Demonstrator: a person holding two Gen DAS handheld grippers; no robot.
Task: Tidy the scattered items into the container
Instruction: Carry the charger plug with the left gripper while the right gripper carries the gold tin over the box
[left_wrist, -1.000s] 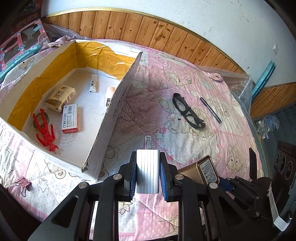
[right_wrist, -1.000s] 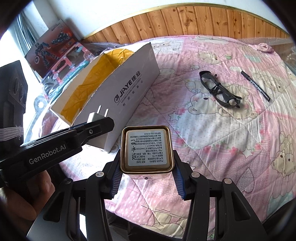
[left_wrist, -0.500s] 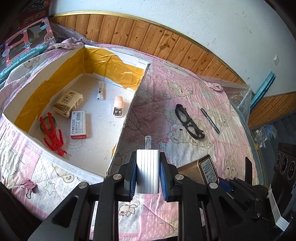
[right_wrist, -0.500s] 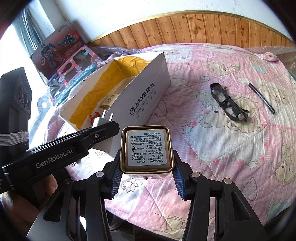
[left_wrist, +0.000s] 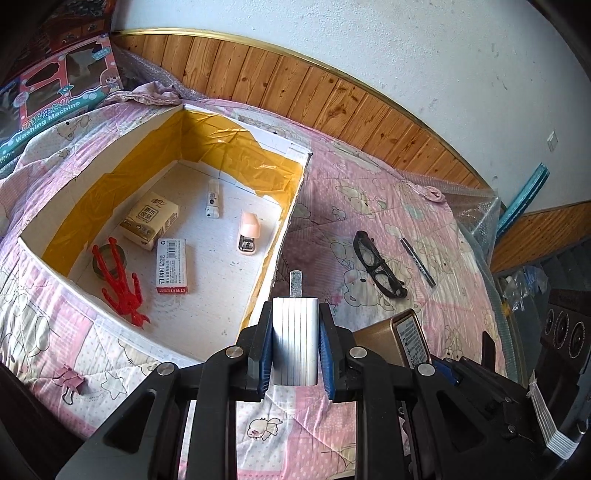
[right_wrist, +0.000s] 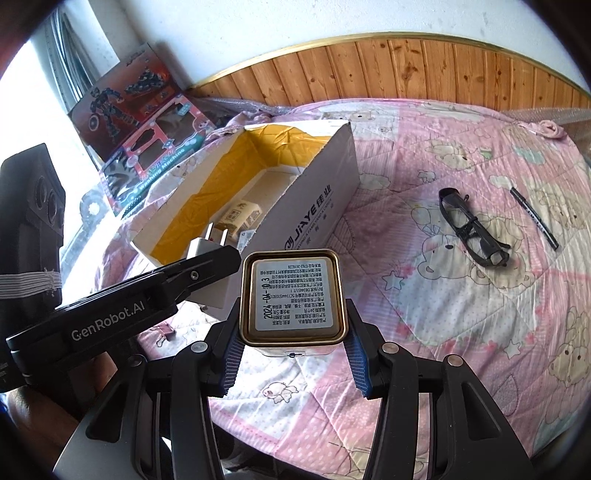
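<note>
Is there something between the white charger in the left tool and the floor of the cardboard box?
Only the box's near side wall. The white charger, clamped in the left tool, sits just outside it and must pass over the edge. Beyond it, bare floor lies below the pink stapler; nothing else visible blocks.

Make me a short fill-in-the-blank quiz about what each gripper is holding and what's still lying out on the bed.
1. The left gripper is shut on a white ____.
2. The right gripper is shut on a gold ____.
3. The black pen lies on the bedspread beside a pair of ____.
4. The red toy figure lies inside the cardboard ____.

Missing words: charger; tin; glasses; box
</note>
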